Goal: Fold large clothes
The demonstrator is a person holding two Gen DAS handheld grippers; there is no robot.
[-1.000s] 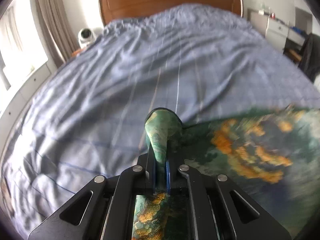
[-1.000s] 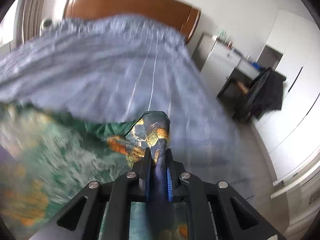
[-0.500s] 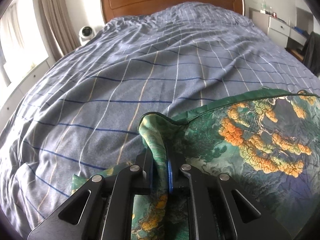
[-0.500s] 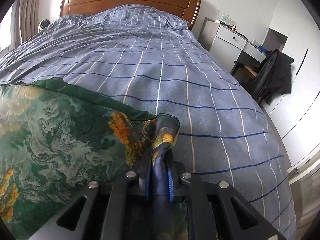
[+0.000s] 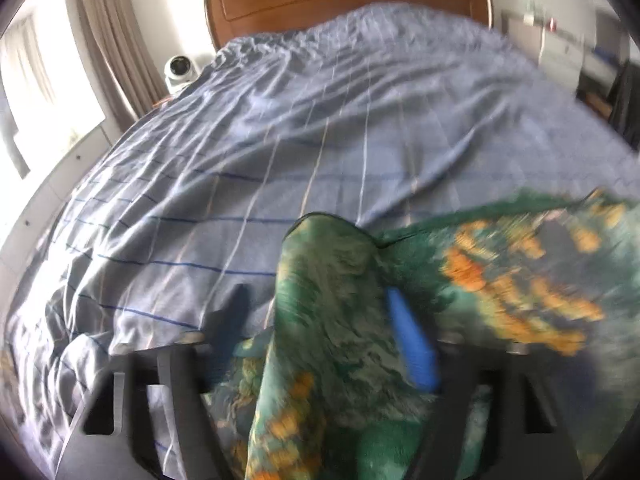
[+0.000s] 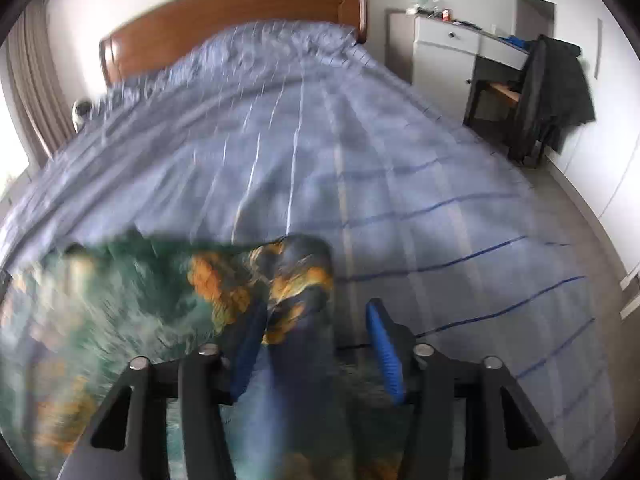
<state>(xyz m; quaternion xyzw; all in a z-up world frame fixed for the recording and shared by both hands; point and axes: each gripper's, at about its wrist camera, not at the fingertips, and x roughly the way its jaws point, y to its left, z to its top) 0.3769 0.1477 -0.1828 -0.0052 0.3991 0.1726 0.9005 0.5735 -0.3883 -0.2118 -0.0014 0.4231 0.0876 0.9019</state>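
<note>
Now: soft green cloth point(image 5: 332, 320) with orange print, bunched, blurred, on near part of bed point(image 5: 280, 140); bed cover wrinkled, blue-grey, checked. Left gripper point(image 5: 320, 320) spread wide, cloth fold draped loose between fingers. Right gripper point(image 6: 316, 344) also spread; cloth corner point(image 6: 300, 280) standing by left finger point(image 6: 248, 344), right finger bare.

Both grippers, clamped on the green printed garment point(image 5: 336, 280) half a second ago, now stand with jaws spread: the left gripper point(image 5: 320, 320) and the right gripper point(image 6: 316, 344) each have a fold draped loose between their fingers (both views are motion-blurred)
</note>
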